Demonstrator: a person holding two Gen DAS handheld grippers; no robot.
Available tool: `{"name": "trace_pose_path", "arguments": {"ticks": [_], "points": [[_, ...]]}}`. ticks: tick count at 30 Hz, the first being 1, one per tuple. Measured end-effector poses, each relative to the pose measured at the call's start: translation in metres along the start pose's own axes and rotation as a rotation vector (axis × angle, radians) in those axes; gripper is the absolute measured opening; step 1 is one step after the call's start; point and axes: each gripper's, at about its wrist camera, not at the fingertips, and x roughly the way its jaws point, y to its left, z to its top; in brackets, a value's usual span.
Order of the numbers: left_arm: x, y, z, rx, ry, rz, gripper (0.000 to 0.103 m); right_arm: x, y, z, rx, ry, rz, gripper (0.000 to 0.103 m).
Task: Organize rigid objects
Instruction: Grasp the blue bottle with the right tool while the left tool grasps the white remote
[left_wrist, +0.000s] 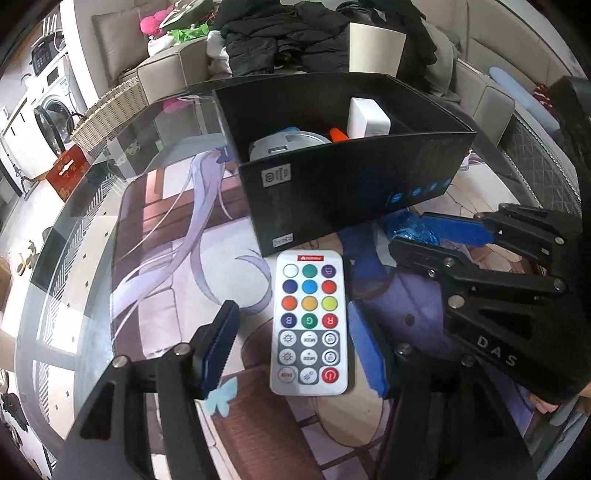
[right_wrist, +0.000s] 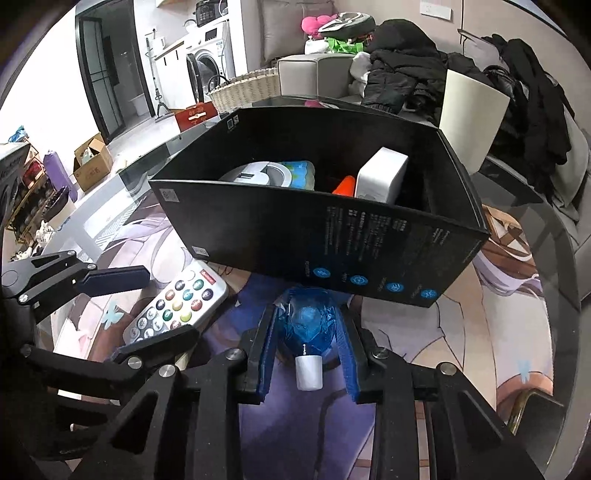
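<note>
right wrist view: our right gripper (right_wrist: 308, 354) clamped on blue faceted bulb (right_wrist: 308, 323) beside black box (right_wrist: 332, 236); round glass could slip. left gripper (left_wrist: 295, 343) straddles remote (left_wrist: 309, 325), jaws apart.

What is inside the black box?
Inside the black box: a white block, an orange tip, a round silver item and something blue-patterned. Its near wall covers their lower parts and the floor.

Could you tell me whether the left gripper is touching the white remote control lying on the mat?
Apart. The left wrist view shows the left gripper straddling the remote, with mat visible on both sides.
</note>
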Motion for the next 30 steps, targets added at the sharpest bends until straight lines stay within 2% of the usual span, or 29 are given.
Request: {"name": "trace_pose_path", "arguments": {"ticks": [1,2,6,12,16,22,24,26,30], "points": [[0.0,-0.002,0.0,0.003,-0.001,-0.011,0.043,-0.001,-0.002,-0.001,0.007,0.005,0.002,0.03],[-0.001,-0.004,0.001,0.013,-0.003,-0.011,0.038,-0.002,-0.004,-0.003,0.016,0.009,0.004,0.03],[-0.002,-0.012,0.004,0.036,0.001,0.023,0.038,-0.009,-0.01,-0.011,0.026,0.018,0.006,0.03],[-0.002,-0.01,0.005,0.024,0.005,0.001,0.038,-0.014,-0.015,-0.016,0.031,0.022,0.011,0.03],[-0.012,-0.011,0.007,0.024,-0.028,-0.016,0.038,-0.02,-0.012,-0.016,0.018,0.003,0.01,0.03],[-0.036,-0.017,0.009,0.054,-0.132,-0.003,0.038,-0.034,-0.011,-0.013,0.023,-0.043,0.019,0.03],[-0.05,-0.017,0.01,0.053,-0.188,-0.006,0.038,-0.043,-0.009,-0.011,0.023,-0.079,0.017,0.03],[-0.067,-0.017,0.011,0.057,-0.254,-0.005,0.038,-0.056,-0.008,-0.009,0.018,-0.14,0.017,0.03],[-0.11,-0.017,0.009,0.07,-0.448,0.028,0.038,-0.095,-0.006,-0.003,0.023,-0.303,0.02,0.03]]}}
